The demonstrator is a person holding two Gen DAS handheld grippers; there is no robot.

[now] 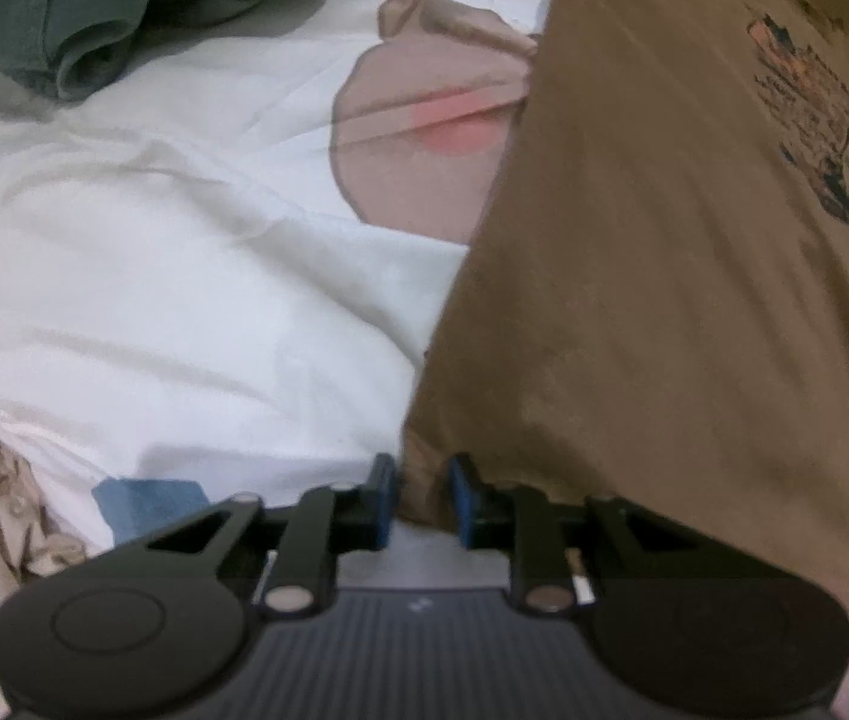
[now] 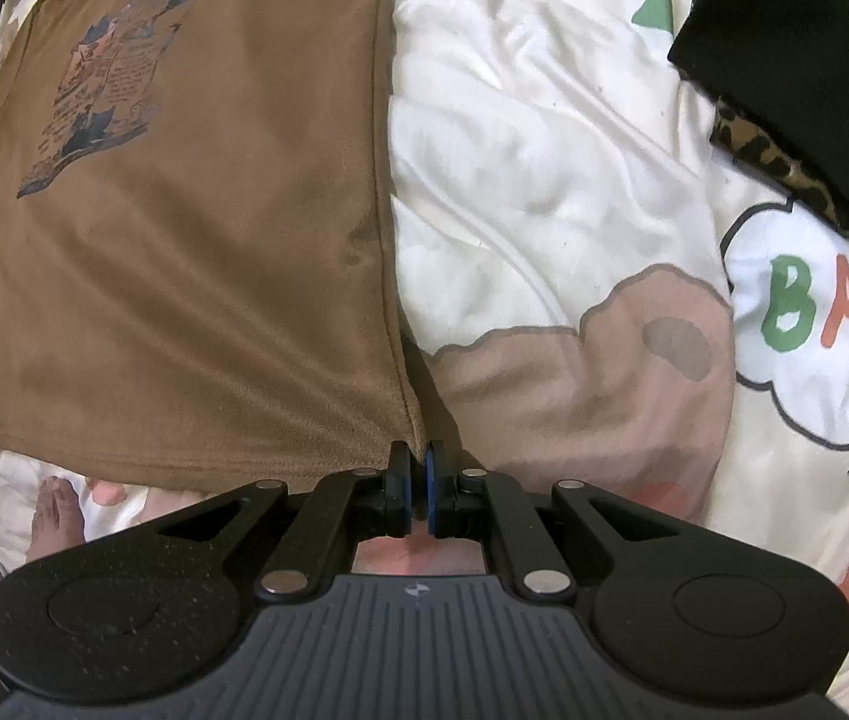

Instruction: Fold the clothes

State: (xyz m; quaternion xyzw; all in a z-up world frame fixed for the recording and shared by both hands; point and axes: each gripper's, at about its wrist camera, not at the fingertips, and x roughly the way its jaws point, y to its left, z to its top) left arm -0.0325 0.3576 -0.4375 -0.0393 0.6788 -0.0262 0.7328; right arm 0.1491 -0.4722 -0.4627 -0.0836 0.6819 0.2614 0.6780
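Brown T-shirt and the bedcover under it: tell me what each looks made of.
Brown T-shirt: soft knit, probably cotton jersey, matte; it drapes smoothly, with a stitched hem and a printed graphic. Bedcover: thin woven fabric, likely cotton or a blend, faint sheen, fine creases, printed cartoon shapes.

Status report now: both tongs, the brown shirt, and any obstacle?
Left tongs shut on brown shirt corner. Right tongs shut on other corner. Shirt flat on bedsheet. Nothing in the way.

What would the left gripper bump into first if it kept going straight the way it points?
Most likely the brown printed T-shirt: the left gripper points down at its bottom corner, whose cloth sits between the blue pads. Right under lies the white cartoon-print bedspread, though depth is hard to judge.
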